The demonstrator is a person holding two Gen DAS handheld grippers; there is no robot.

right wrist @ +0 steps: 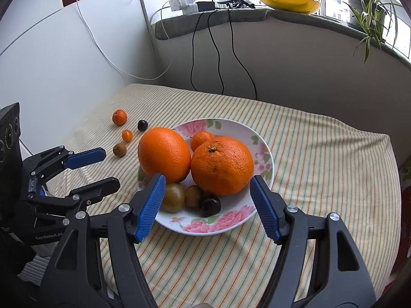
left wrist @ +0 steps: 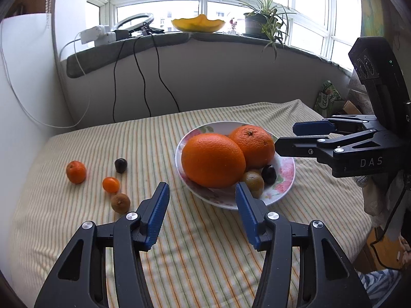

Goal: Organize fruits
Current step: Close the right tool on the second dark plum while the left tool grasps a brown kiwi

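A flowered plate [right wrist: 205, 231] on the striped cloth holds two big oranges [right wrist: 164, 151] [right wrist: 222, 165], a small mandarin [right wrist: 201, 138], two kiwis [right wrist: 173, 197] and a dark plum [right wrist: 210, 205]. Left of it on the cloth lie a mandarin [left wrist: 76, 172], a dark plum [left wrist: 120, 165], a tiny orange fruit [left wrist: 111, 184] and a kiwi [left wrist: 120, 202]. My left gripper [left wrist: 202, 188] hovers open at the plate's near left edge, empty. My right gripper [right wrist: 207, 179] stands open over the plate's near side, its pads touching nothing.
The striped cloth [left wrist: 179, 256] covers a table set against a wall. Black and white cables [left wrist: 143, 82] hang from the windowsill, where a yellow bowl [left wrist: 197, 24], a ring light and a potted plant [left wrist: 259, 23] stand. Boxes and packets [left wrist: 328, 100] sit beyond the right edge.
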